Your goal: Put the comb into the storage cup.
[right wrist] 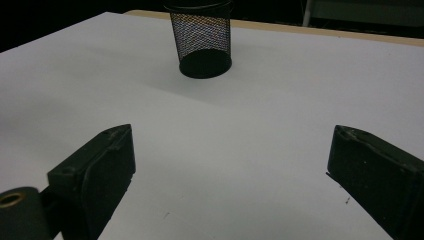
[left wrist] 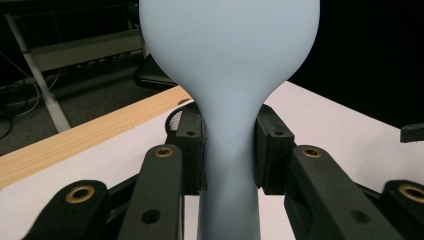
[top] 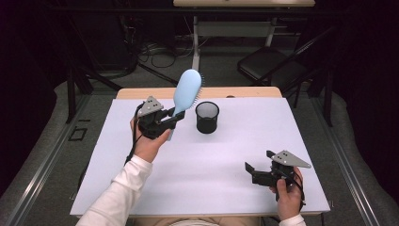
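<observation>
Left side: my left gripper (top: 175,117) is clamped on the handle of a pale blue plastic hairbrush (top: 185,92), held clear of the white table (top: 226,160) with its oval head up and tilted toward the far side. In the left gripper view the black pads (left wrist: 192,147) press the narrow neck of the brush (left wrist: 227,90) from both sides, just below where the head flares out.

Centre: a black wire-mesh cup (top: 207,117) stands upright on the white surface, just right of the brush and toward the far edge. It looks empty as far as I can tell.

Right side: my right gripper (top: 259,168) rests low over the near right part of the table, its jaws spread wide with nothing between them. Its camera looks across bare table to the cup (right wrist: 202,40).

Risks, as I judge them: the grip sits on a smooth, tapering neck, so the brush could slide or pivot if I swing it quickly. The cup is light and unsteadied; lowering the handle off-centre against its rim could tip it. My idle right gripper is well apart from the cup and cannot brace it from there.
</observation>
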Demonstrator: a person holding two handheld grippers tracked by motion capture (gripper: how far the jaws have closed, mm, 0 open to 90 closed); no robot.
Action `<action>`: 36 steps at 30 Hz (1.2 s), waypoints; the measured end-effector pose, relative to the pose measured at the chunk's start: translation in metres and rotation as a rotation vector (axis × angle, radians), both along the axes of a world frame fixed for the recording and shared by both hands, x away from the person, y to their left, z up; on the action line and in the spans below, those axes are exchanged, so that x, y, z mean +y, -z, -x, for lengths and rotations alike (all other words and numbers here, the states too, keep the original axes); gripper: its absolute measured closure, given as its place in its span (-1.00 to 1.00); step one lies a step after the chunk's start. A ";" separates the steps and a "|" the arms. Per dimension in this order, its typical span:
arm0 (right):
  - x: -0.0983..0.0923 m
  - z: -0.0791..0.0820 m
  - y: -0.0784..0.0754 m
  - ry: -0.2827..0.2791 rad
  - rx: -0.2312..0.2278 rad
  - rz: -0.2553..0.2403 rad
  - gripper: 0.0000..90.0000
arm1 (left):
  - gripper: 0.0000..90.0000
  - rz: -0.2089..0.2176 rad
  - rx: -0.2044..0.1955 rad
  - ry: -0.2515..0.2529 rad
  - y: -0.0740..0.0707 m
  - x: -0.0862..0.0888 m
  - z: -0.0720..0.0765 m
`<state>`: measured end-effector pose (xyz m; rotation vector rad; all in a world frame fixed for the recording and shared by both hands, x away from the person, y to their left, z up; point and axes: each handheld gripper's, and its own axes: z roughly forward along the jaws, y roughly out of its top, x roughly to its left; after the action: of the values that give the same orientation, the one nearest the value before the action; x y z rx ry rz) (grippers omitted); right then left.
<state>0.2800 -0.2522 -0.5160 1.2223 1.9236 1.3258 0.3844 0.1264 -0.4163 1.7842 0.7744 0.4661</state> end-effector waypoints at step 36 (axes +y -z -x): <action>0.029 -0.043 -0.045 -0.070 0.118 0.014 -0.90 | 0.55 0.082 -0.042 0.066 0.011 -0.019 0.002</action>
<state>0.3230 -0.2228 -0.4713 1.2624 2.0712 1.2994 0.3821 0.1076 -0.4273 1.7133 0.6936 0.4216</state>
